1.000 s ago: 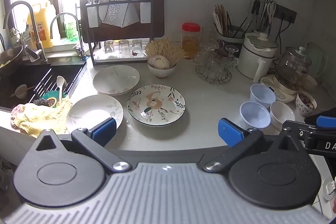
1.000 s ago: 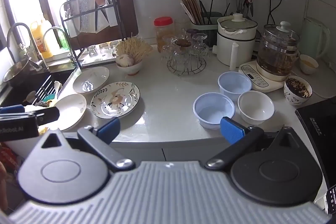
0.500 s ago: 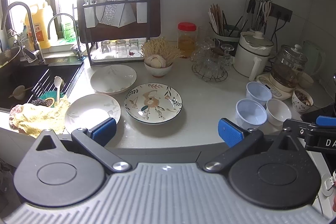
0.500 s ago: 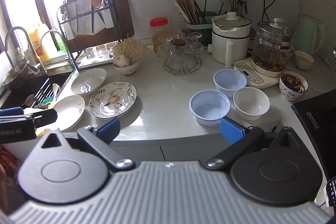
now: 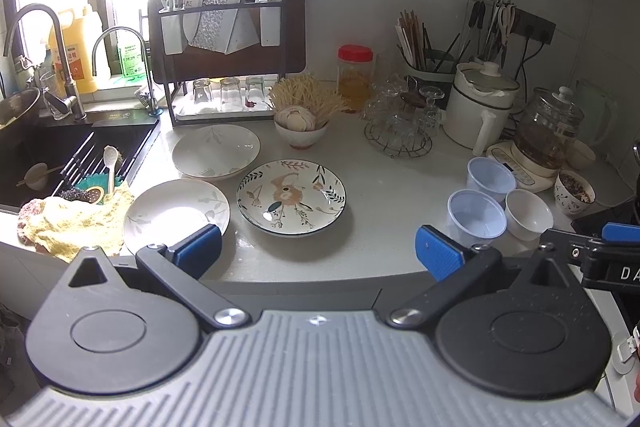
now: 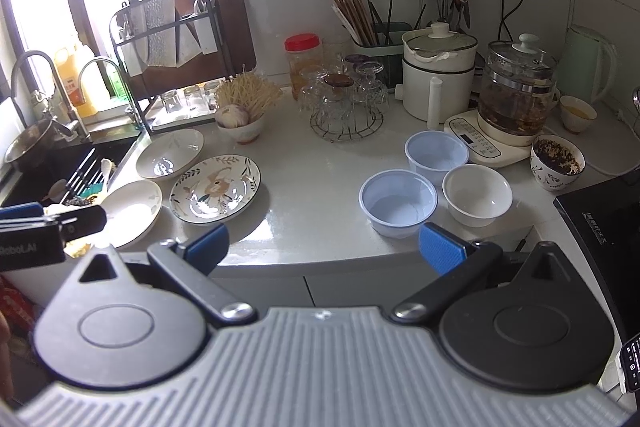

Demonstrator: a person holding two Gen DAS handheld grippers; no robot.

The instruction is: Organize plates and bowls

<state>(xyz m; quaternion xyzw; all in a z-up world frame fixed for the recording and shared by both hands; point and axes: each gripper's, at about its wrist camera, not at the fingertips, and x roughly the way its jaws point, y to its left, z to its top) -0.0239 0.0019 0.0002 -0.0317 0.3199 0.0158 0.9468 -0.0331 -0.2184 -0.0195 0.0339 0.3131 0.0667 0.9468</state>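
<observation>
Both my claws hang released and empty off the near edge of the white bench [image 5: 392, 195]: left claw [image 5: 318, 254], right claw [image 6: 324, 245]. On the left lie three plates, apart: a plain white plate [image 5: 176, 211] nearest, a flower-painted ceramic plate [image 5: 291, 197], and a white leaf-print plate [image 5: 216, 151] farther. They look stiff, glossy and breakable; I would pinch a rim. On the right, two pale blue plastic bowls [image 6: 398, 202] and a small white ceramic bowl [image 6: 477, 195] sit empty, probably light. A patterned cup [image 6: 557, 163] holds dark bits.
</observation>
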